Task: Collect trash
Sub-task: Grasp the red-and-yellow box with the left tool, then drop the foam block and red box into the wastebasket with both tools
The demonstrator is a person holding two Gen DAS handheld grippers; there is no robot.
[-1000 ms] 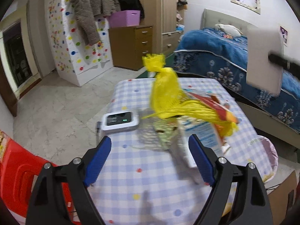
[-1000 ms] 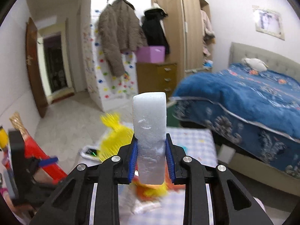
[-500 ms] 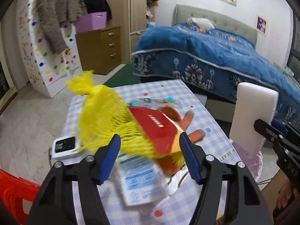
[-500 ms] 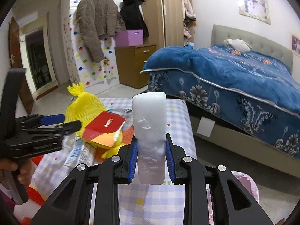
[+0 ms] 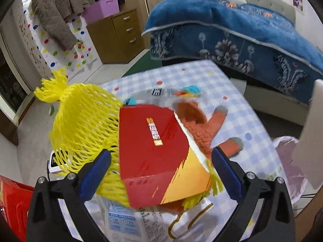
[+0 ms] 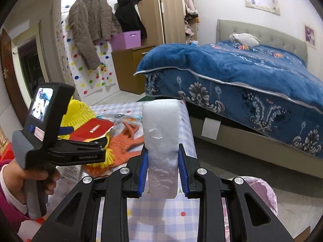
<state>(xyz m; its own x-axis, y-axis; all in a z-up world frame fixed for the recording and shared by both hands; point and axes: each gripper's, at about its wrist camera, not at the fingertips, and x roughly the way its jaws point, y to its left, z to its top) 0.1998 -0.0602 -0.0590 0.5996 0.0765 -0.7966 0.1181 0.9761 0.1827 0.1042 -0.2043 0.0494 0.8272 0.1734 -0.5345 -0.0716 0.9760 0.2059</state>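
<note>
My left gripper (image 5: 161, 161) is open, its blue pads on either side of a red and yellow carton (image 5: 157, 151) that lies on a yellow foam net (image 5: 80, 125). An orange wrapper (image 5: 197, 121) and a white printed bag (image 5: 125, 219) lie beside and under them on the checked table (image 5: 201, 76). My right gripper (image 6: 162, 173) is shut on a white foam block (image 6: 161, 141), held upright above the table's right edge. The left gripper (image 6: 66, 149) shows in the right wrist view over the carton (image 6: 92, 129).
A pink trash bag (image 6: 260, 193) hangs open by the table's right side, also in the left wrist view (image 5: 288, 161). A white device (image 5: 53, 165) lies at the table's left edge. A red chair (image 5: 12, 201) stands at left. A blue bed (image 6: 242, 76) is behind.
My left gripper has moved closer and lower over the red carton and yellow net, which now fill the gap between its fingers. The right gripper still holds the foam block, shifted slightly toward the table.
</note>
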